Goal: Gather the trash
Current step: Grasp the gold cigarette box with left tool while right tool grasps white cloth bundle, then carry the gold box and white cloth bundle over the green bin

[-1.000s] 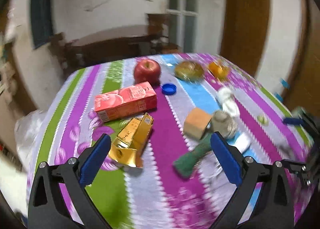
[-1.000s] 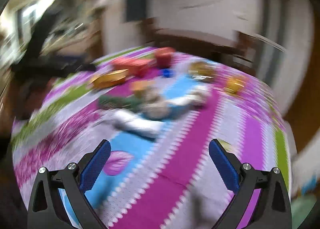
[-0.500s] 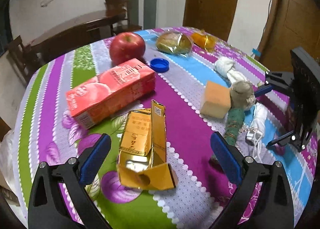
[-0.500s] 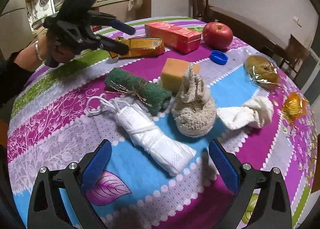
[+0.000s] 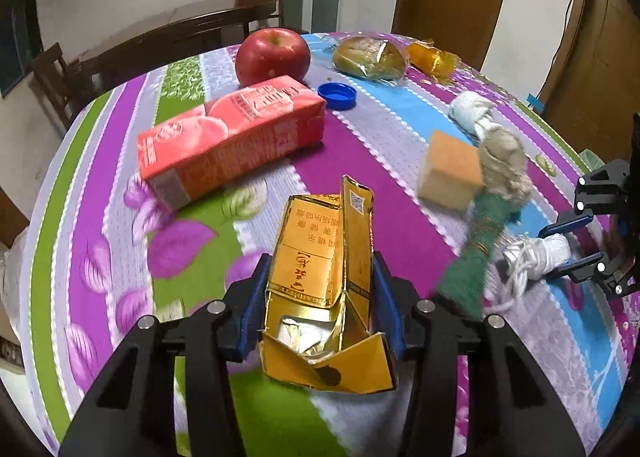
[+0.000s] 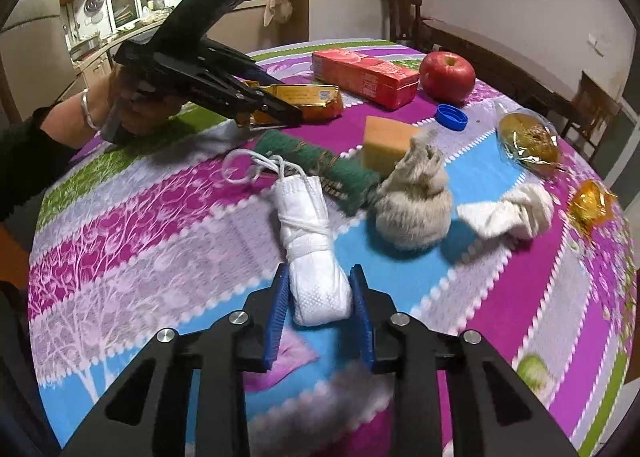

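Note:
An opened gold carton point(image 5: 308, 225) lies on the striped tablecloth point(image 5: 100, 217). My left gripper point(image 5: 320, 257) has its jaws closing around the carton's near end, and both blue pads touch its sides. The right wrist view shows the same left gripper point(image 6: 280, 113), held by a hand, on the gold carton point(image 6: 316, 97). A white rolled cloth tied with string point(image 6: 308, 217) sits between the closing jaws of my right gripper point(image 6: 319, 267), pads against its sides. In the left wrist view the right gripper point(image 5: 560, 249) holds the white roll point(image 5: 536, 253) at the far right.
A red juice carton point(image 5: 232, 137), an apple point(image 5: 272, 55) and a blue cap point(image 5: 338, 96) lie behind the gold carton. An orange sponge point(image 6: 386, 145), a green rolled cloth point(image 6: 340, 173), a beige bundle point(image 6: 412, 209), a white knotted cloth point(image 6: 512, 213) and two wrapped snacks lie around the white roll.
Both grippers came down to the table and went from wide open to closed: the left around the gold carton, the right around the white roll.

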A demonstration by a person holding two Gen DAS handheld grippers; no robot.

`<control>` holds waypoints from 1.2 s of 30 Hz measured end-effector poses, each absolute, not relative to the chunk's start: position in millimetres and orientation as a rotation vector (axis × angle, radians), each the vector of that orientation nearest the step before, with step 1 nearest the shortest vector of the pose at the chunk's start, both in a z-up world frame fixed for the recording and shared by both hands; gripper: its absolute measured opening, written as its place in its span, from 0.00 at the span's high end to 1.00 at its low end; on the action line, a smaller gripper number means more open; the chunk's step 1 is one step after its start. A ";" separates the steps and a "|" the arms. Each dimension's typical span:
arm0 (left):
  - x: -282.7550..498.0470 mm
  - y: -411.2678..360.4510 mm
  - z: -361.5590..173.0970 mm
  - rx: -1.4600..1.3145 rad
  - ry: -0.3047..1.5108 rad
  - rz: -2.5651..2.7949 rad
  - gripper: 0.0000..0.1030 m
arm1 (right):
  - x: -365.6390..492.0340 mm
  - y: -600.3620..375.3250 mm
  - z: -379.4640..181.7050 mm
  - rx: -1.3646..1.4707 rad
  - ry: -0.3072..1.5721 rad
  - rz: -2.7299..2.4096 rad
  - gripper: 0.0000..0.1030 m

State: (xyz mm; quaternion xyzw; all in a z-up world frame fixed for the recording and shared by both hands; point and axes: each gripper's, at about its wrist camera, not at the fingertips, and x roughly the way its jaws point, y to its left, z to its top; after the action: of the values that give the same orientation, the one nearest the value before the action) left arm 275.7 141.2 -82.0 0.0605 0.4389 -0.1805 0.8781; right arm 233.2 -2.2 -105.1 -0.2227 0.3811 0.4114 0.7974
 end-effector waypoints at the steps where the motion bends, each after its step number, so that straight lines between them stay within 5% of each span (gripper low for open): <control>1: 271.7 140.2 -81.2 0.128 0.913 -0.366 0.55 | 225.4 -4.6 -104.7 -0.481 0.813 0.878 0.71; 14: 176.3 136.0 -25.5 0.014 0.810 -0.046 0.55 | 148.1 -58.4 -87.2 -0.191 0.847 0.664 0.71; 36: 144.4 -36.6 -8.3 0.133 0.673 -0.053 0.55 | 104.7 -151.9 -31.5 0.126 0.625 0.204 0.71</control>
State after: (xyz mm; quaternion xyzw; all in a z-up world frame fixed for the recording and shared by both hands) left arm 144.4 -36.6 -8.2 0.0652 0.3299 -0.0261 0.9414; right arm 104.7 -151.9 -31.5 0.0616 0.3068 0.1002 0.9445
